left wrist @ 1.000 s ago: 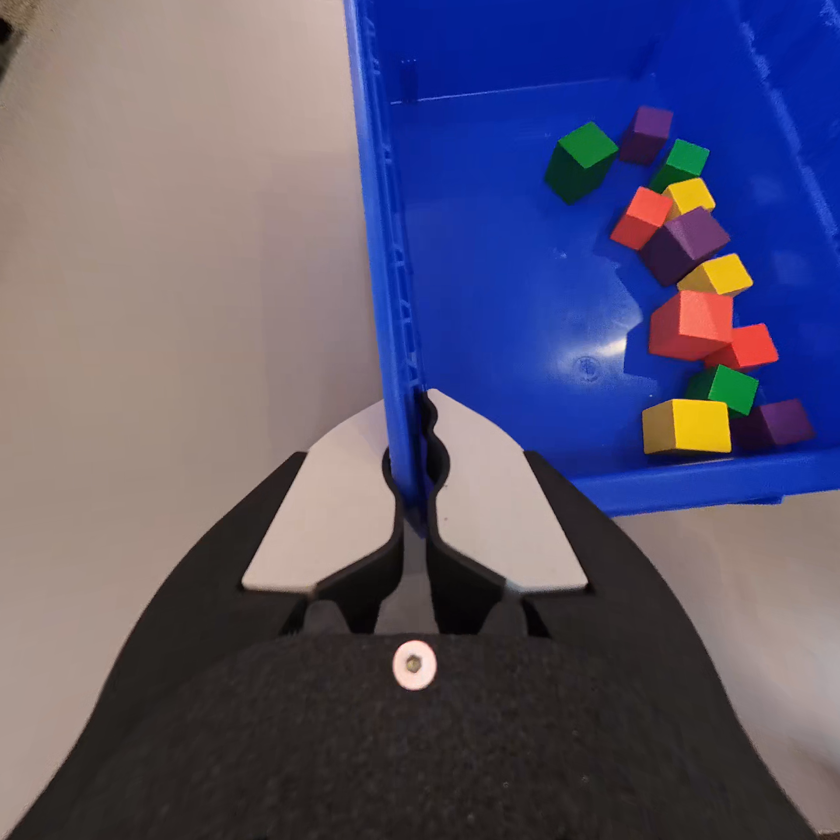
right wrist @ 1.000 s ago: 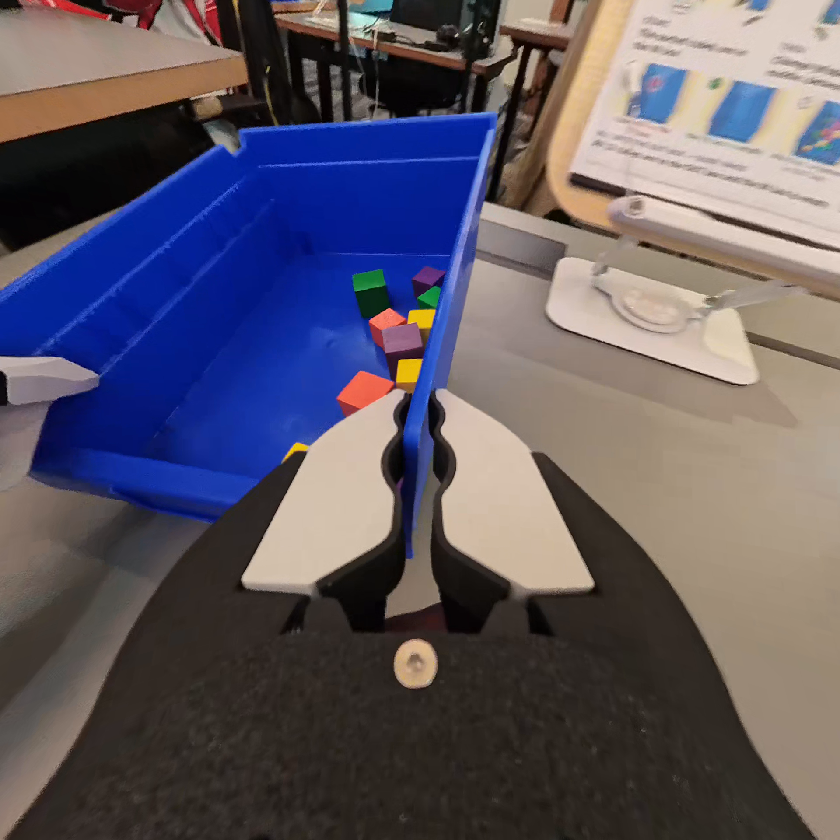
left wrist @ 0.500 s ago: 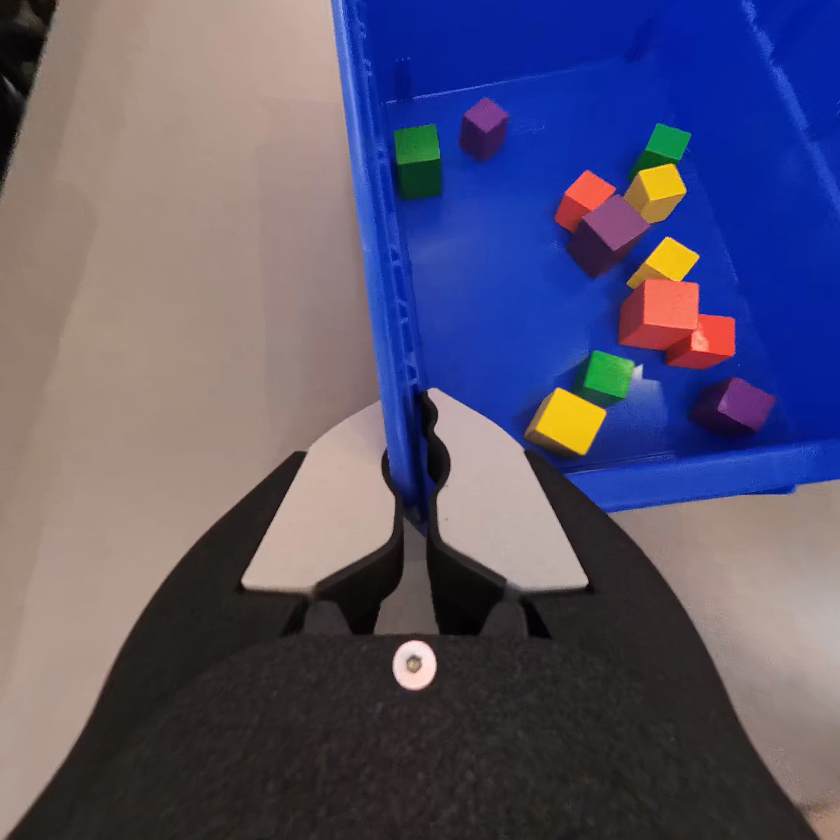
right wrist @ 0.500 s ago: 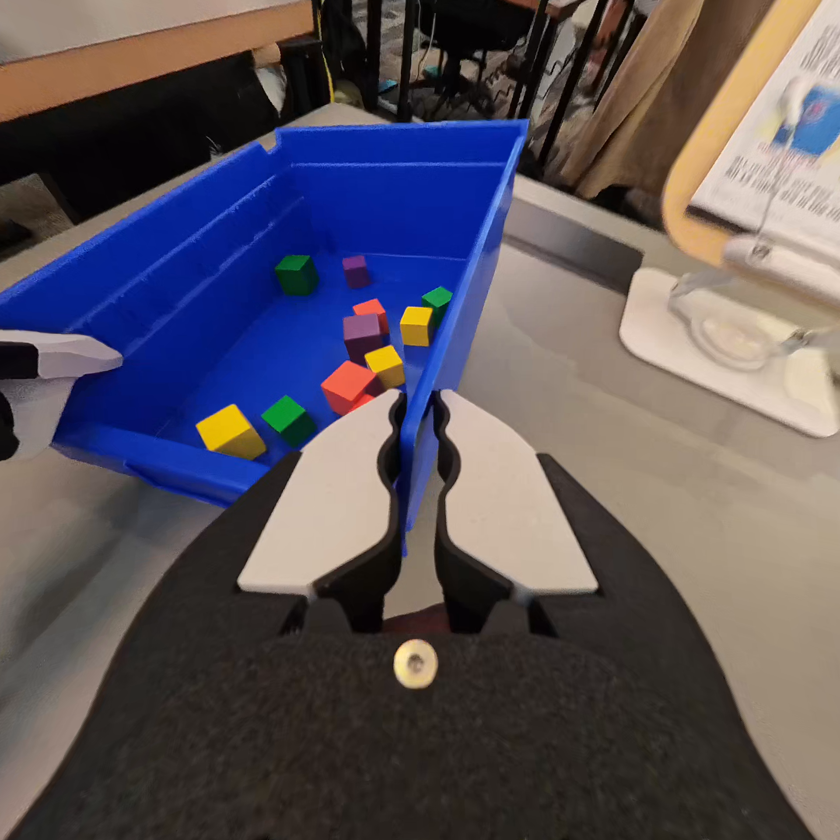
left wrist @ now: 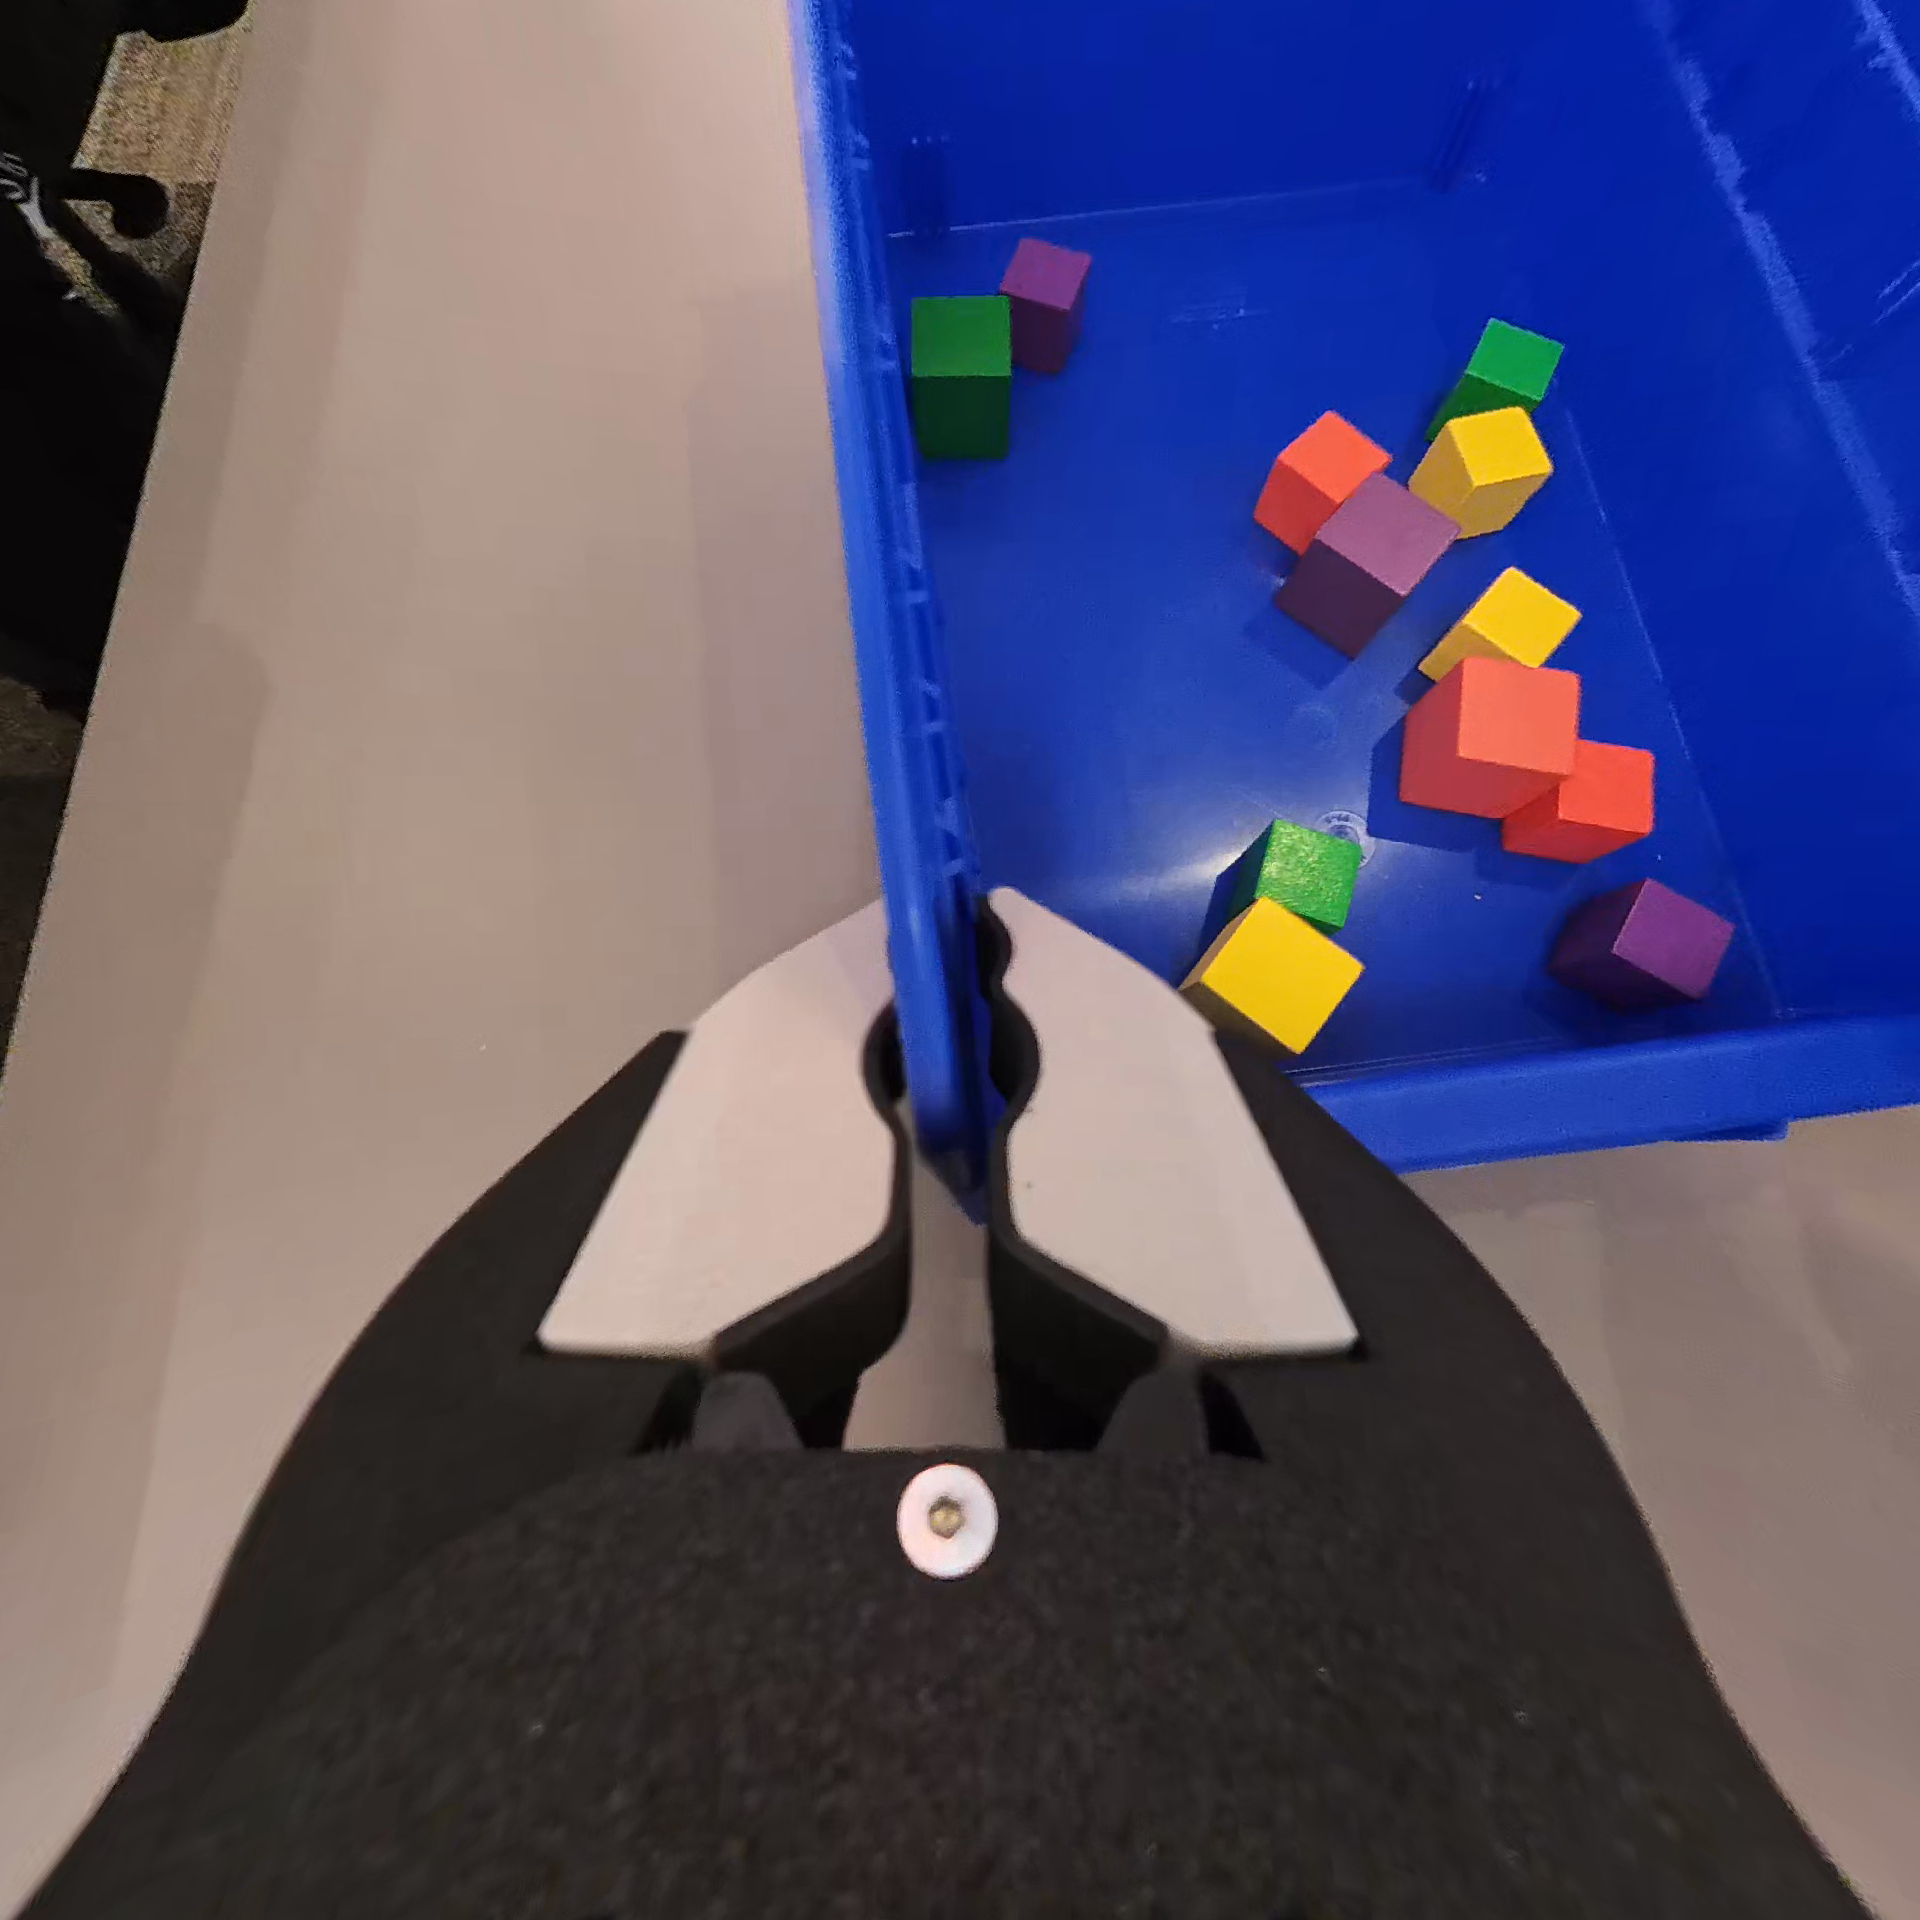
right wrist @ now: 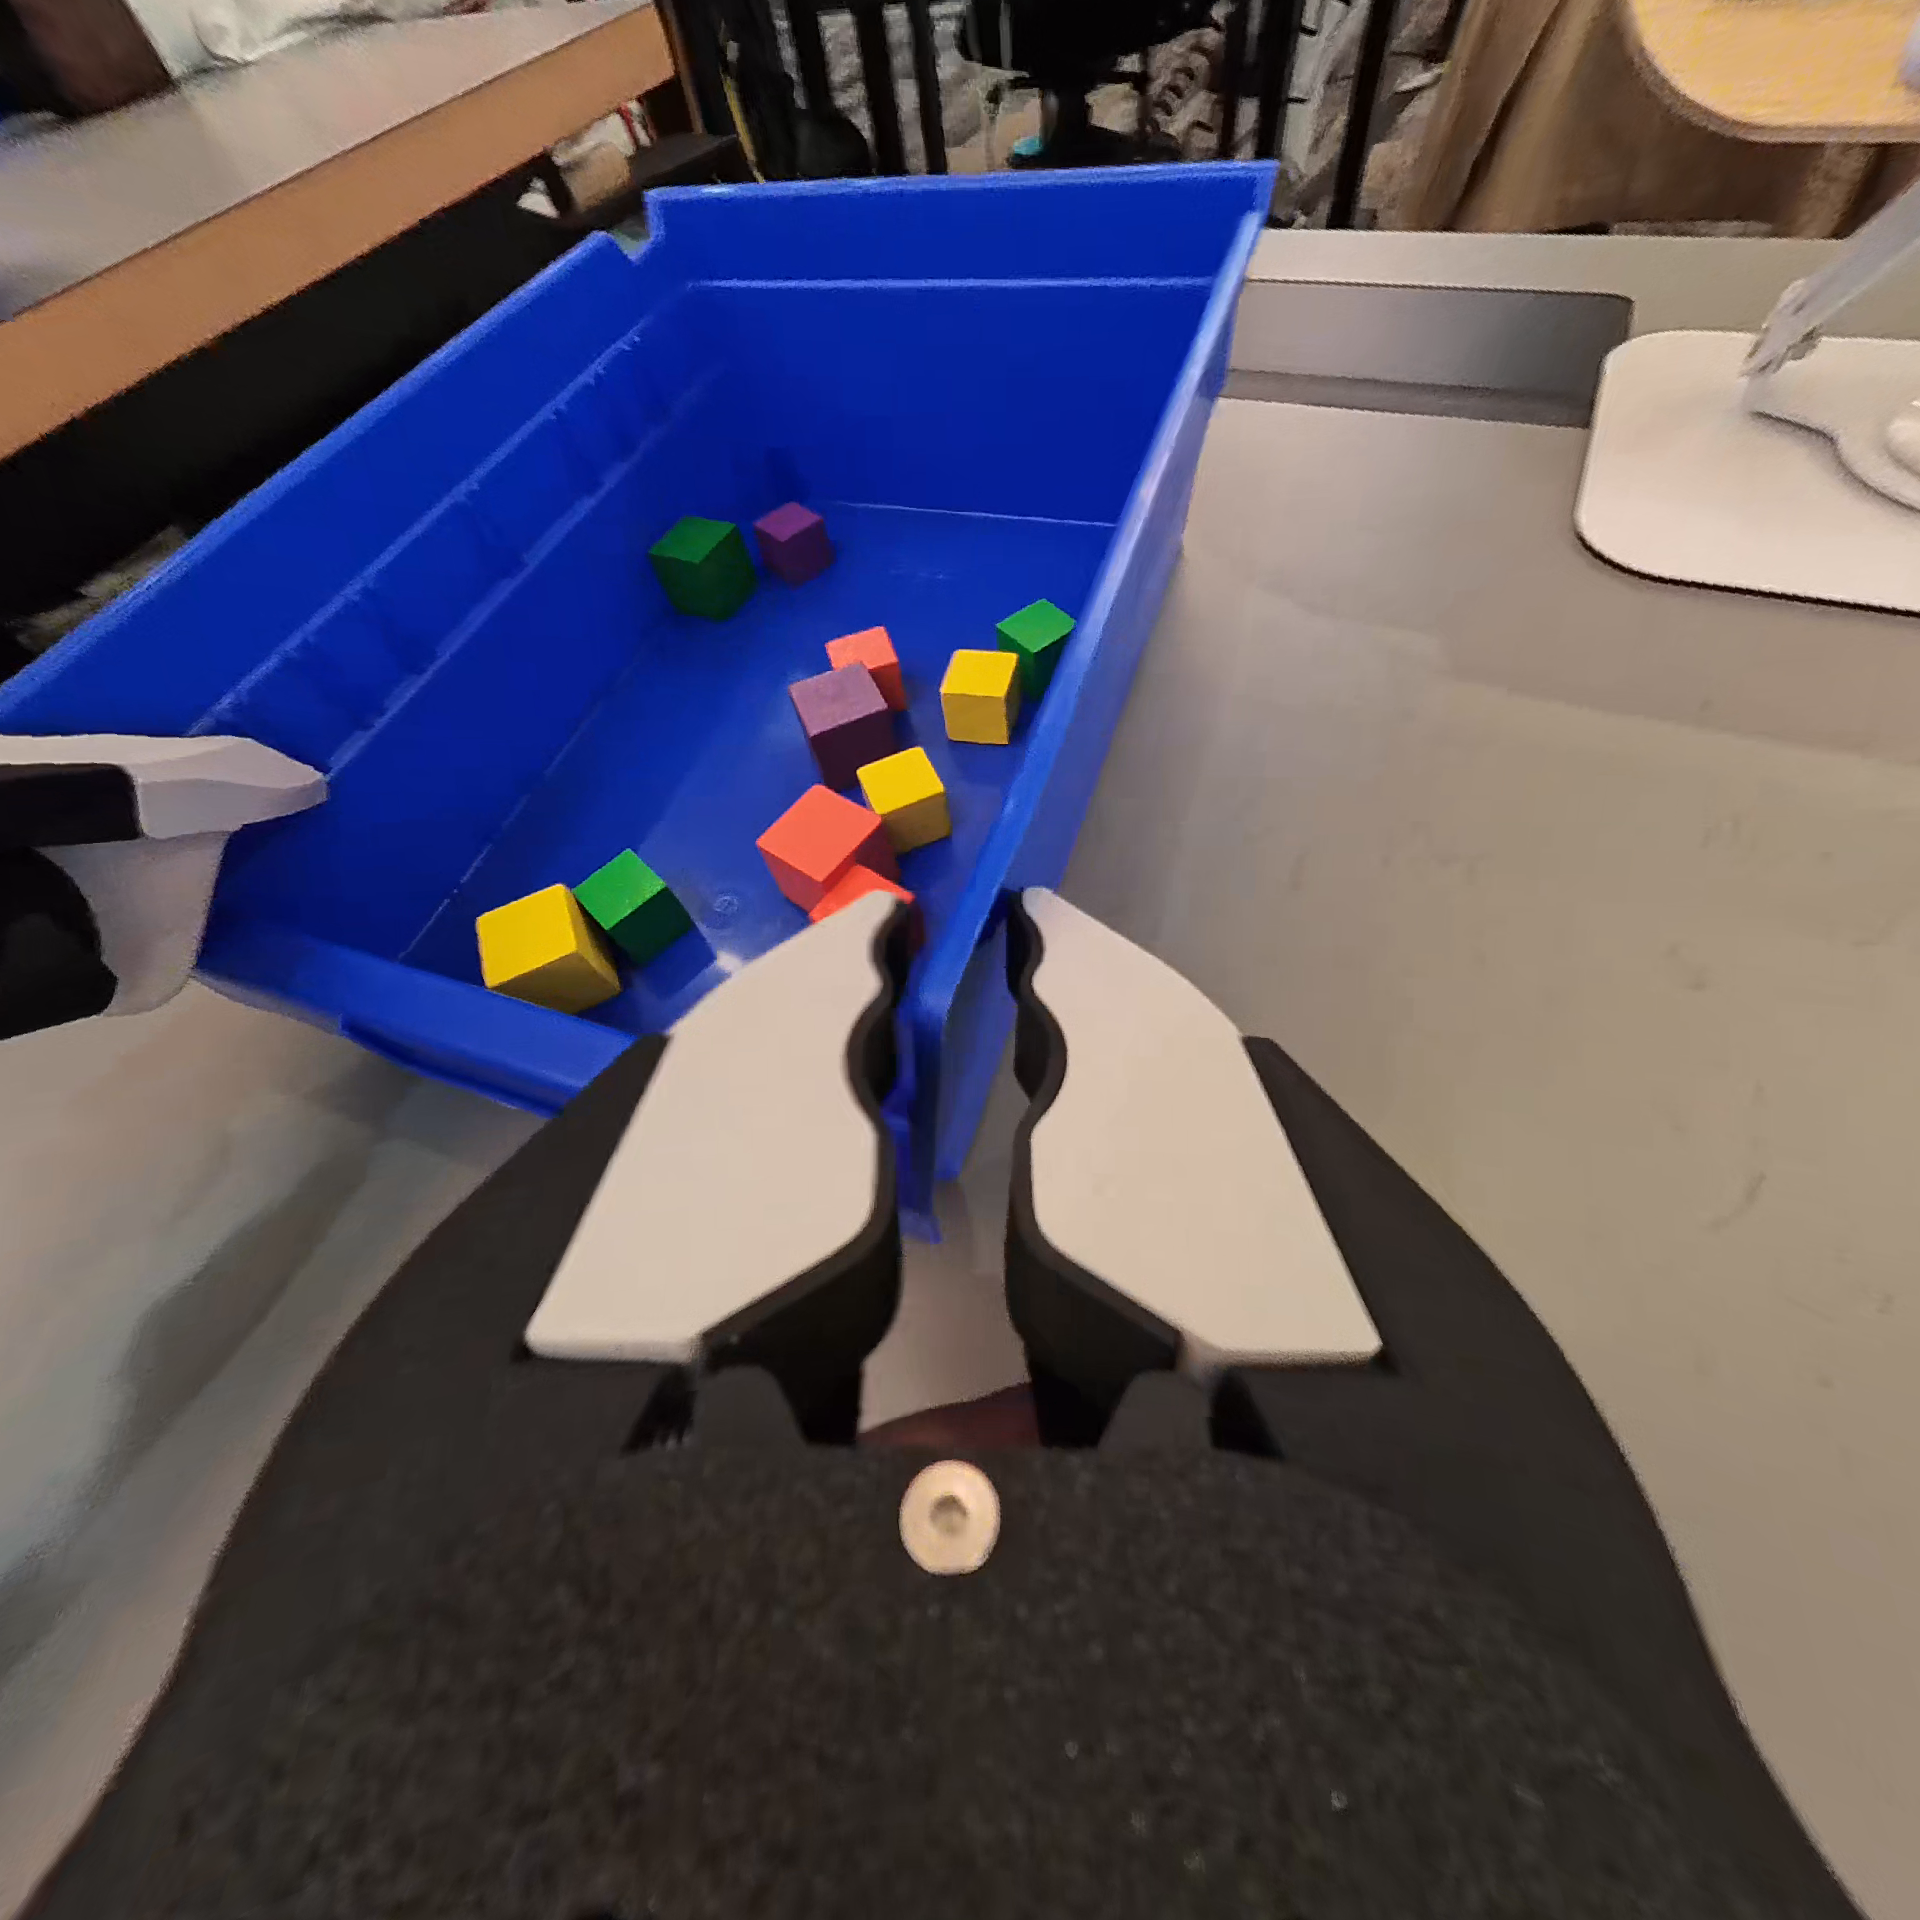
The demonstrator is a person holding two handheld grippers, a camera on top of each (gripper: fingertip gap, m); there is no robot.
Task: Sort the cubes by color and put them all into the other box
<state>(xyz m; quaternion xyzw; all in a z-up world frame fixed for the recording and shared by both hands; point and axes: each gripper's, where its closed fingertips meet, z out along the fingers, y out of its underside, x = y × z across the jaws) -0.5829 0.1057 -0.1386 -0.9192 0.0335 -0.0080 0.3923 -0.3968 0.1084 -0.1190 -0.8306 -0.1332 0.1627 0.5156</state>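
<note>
box (left wrist: 1247, 125): blue | cubes (left wrist: 1371, 561): green, purple, yellow, orange-red | table (left wrist: 468, 623): grey | tongs (left wrist: 940, 935): black, grey

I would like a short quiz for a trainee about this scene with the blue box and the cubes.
1. True or false: the left claw is shut on a wall of the blue box.
2. How many yellow cubes lie in the box?
3. The green cube at the left wall touches a cube of which colour: A red, B purple, C yellow?

Key: 1 true. 2 three. 3 B, the purple cube.
</note>
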